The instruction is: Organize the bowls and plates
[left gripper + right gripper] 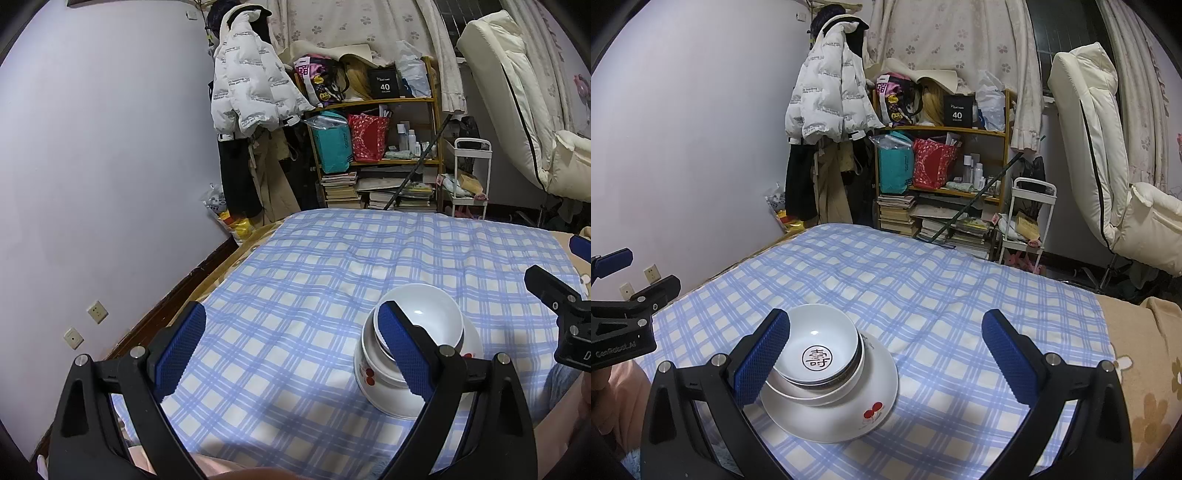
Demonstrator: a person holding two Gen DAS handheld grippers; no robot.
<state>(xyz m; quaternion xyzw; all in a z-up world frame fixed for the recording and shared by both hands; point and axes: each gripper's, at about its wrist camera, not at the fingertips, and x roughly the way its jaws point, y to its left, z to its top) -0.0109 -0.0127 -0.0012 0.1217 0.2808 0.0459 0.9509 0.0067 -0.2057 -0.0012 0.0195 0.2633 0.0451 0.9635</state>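
Observation:
A stack of white dishes sits on the blue checked cloth (923, 295). The top bowl (822, 343) has a black round character mark inside. It rests in a second bowl (849, 384), which stands on a white plate (857, 413) with a red cherry print. The stack also shows in the left wrist view (424, 325). My left gripper (291, 343) is open and empty, its right finger in front of the stack. My right gripper (886, 354) is open and empty, its left finger beside the bowls. Neither touches the dishes.
A purple wall (92, 166) runs along the left. Behind the bed stand a hanging white jacket (827, 96), a cluttered wooden shelf (942, 166) with books, a small white cart (1030, 221) and a cream recliner (1108, 166). A tan flowered blanket (1145, 350) lies at right.

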